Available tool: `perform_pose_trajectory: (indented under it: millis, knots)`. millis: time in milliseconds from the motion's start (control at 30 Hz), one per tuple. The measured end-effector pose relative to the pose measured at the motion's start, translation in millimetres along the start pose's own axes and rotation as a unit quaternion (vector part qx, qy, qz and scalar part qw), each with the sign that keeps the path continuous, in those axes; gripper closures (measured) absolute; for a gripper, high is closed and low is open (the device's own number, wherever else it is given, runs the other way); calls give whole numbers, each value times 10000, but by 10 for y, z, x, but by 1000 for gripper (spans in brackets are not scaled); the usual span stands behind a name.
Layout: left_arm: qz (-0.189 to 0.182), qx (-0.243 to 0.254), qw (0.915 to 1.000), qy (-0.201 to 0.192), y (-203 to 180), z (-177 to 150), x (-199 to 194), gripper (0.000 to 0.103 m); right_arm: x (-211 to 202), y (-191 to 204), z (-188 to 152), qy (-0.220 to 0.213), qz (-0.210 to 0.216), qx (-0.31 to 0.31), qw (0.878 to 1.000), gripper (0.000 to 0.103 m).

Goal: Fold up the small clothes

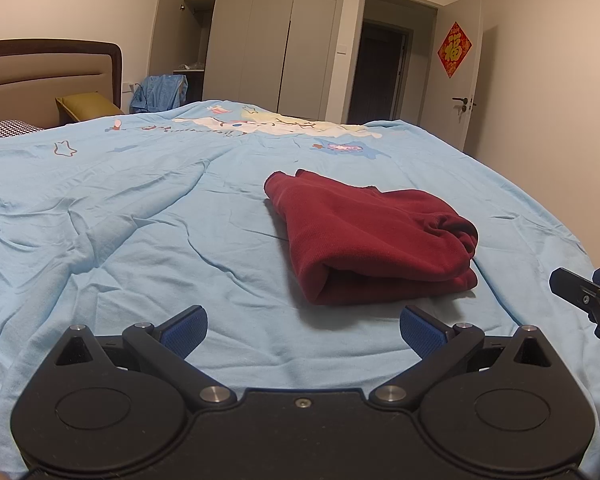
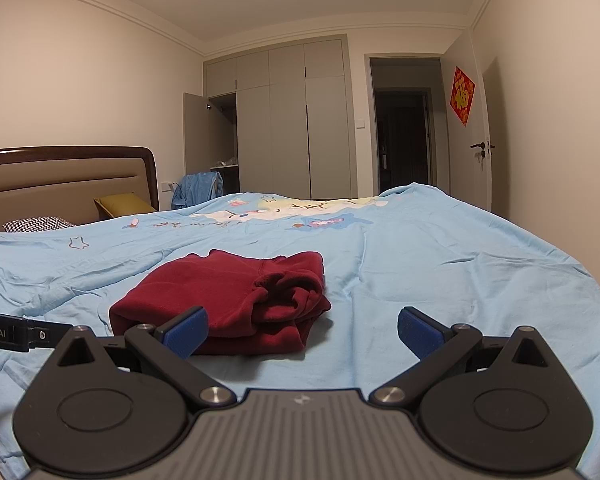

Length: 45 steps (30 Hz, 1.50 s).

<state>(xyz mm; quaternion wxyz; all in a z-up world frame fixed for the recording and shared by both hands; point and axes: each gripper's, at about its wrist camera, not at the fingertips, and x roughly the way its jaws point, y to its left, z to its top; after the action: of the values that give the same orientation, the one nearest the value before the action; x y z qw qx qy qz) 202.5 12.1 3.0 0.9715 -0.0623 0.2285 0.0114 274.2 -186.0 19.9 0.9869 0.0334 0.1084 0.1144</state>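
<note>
A dark red garment (image 1: pixel 372 236) lies folded into a thick bundle on the light blue bedsheet (image 1: pixel 140 216). My left gripper (image 1: pixel 303 330) is open, a little short of the bundle's near edge, with nothing between its blue pads. My right gripper (image 2: pixel 303 330) is also open and holds nothing; the red garment (image 2: pixel 228 296) sits just ahead of its left finger (image 2: pixel 186 330). Part of the right gripper shows at the right edge of the left wrist view, and part of the left gripper at the left edge of the right wrist view.
The bed has a brown headboard (image 2: pixel 68 176) with a yellow cushion (image 2: pixel 122 204) and a checked pillow (image 2: pixel 38 224) at the far left. Grey wardrobes (image 2: pixel 288 128), one door open, and a dark doorway (image 2: pixel 404 136) stand beyond the bed. Blue clothing (image 1: pixel 160 92) hangs by the wardrobe.
</note>
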Motion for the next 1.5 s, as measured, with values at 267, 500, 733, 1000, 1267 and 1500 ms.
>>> perform_pose_trajectory:
  millis: [267, 500, 733, 1000, 1267, 1500]
  knots:
    - [-134, -97, 9997, 164, 16, -20, 33, 1, 13, 23, -11, 15, 13, -5, 10000, 0]
    - [-75, -108, 9996, 235, -9, -28, 37, 1, 23, 33, -18, 40, 35, -5, 10000, 0]
    - [-135, -239, 9988, 404, -1, -8, 56, 1, 35, 26, -27, 90, 31, 5, 10000, 0]
    - [96, -50, 9993, 360, -48, -9, 45, 1, 42, 10, -24, 117, 37, 16, 9999, 0]
    - [254, 6, 9988, 426, -48, -10, 89, 1, 63, -18, -37, 170, 36, 13, 9998, 0]
    - [248, 26, 9986, 474, -48, -6, 131, 1, 120, -11, -52, 250, 59, -12, 9997, 0]
